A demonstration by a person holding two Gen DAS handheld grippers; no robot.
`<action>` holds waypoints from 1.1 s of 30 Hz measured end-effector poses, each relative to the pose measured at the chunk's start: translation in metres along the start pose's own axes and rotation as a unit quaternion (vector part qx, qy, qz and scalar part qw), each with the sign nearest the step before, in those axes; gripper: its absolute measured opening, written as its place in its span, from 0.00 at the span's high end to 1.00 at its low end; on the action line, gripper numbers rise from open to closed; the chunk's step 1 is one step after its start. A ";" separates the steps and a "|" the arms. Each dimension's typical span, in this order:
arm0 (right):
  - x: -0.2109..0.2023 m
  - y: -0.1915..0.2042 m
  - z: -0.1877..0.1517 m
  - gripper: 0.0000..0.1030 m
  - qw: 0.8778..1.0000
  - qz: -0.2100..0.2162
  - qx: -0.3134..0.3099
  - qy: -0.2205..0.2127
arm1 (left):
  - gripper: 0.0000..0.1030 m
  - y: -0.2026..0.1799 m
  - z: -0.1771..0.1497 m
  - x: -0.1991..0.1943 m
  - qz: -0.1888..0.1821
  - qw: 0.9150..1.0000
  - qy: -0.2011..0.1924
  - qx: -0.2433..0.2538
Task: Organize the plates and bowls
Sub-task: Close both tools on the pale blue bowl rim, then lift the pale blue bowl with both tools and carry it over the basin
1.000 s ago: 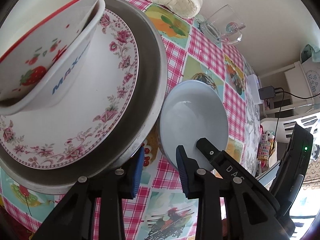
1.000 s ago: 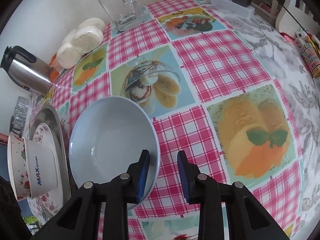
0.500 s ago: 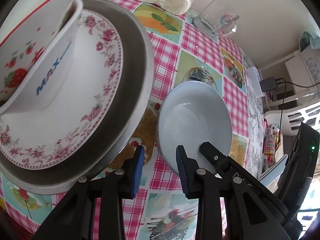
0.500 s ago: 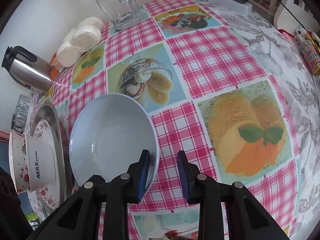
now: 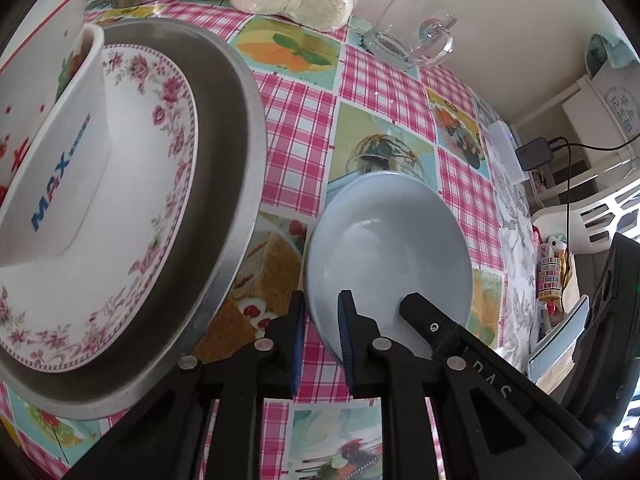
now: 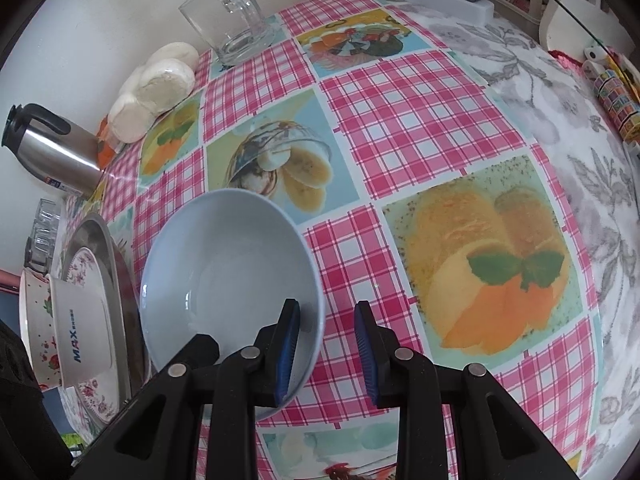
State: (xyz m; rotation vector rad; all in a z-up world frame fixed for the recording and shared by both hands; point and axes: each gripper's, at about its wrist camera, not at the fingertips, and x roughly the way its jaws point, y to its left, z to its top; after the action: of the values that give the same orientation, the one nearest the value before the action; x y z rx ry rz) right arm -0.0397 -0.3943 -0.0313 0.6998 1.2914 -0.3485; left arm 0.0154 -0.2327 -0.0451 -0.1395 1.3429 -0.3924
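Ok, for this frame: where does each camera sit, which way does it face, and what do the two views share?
Left wrist: on the left claw, facing the blue bowl and steel tray; its fingers straddle the bowl's rim, and the right claw's finger shows.
Right wrist: on the right claw, open, one finger inside the bowl.
Shared: bowl, tray, glass mug.

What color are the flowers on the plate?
Pink, ringing the white plate along its rim. The left wrist view shows them best.
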 end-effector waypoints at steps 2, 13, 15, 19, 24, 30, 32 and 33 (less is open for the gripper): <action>0.002 0.002 0.001 0.75 1.000 0.002 0.001 -0.001 | 0.84 -0.001 0.000 0.001 -0.002 1.000 -0.001 0.002; 0.004 0.007 0.005 0.86 1.000 0.001 -0.012 -0.005 | 0.84 0.003 0.000 0.004 -0.027 1.000 0.008 -0.002; 0.003 0.007 0.005 0.86 1.000 -0.001 -0.014 -0.005 | 0.84 0.004 0.001 0.004 -0.034 0.999 0.012 -0.005; -0.002 0.007 0.004 0.86 1.000 -0.004 -0.017 -0.011 | 0.84 0.005 0.001 -0.006 -0.042 0.999 0.006 0.000; -0.012 0.010 0.006 0.86 1.000 0.000 -0.021 -0.022 | 0.84 0.001 0.002 -0.018 -0.054 0.998 -0.004 0.008; -0.041 0.016 0.007 0.86 0.998 0.004 -0.031 -0.056 | 0.83 -0.007 0.007 -0.049 -0.076 0.996 -0.032 0.023; -0.053 0.020 0.008 0.86 0.997 0.008 -0.034 -0.070 | 0.83 -0.009 0.008 -0.062 -0.083 0.995 -0.042 0.028; -0.059 0.023 0.008 0.86 0.996 0.010 -0.036 -0.078 | 0.82 -0.010 0.008 -0.071 -0.086 0.995 -0.050 0.031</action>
State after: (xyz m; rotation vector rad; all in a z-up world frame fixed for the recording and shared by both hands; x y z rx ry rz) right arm -0.0352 -0.3906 0.0323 0.6122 1.1428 -0.3317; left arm 0.0092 -0.2174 0.0251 -0.2206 1.2224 -0.5641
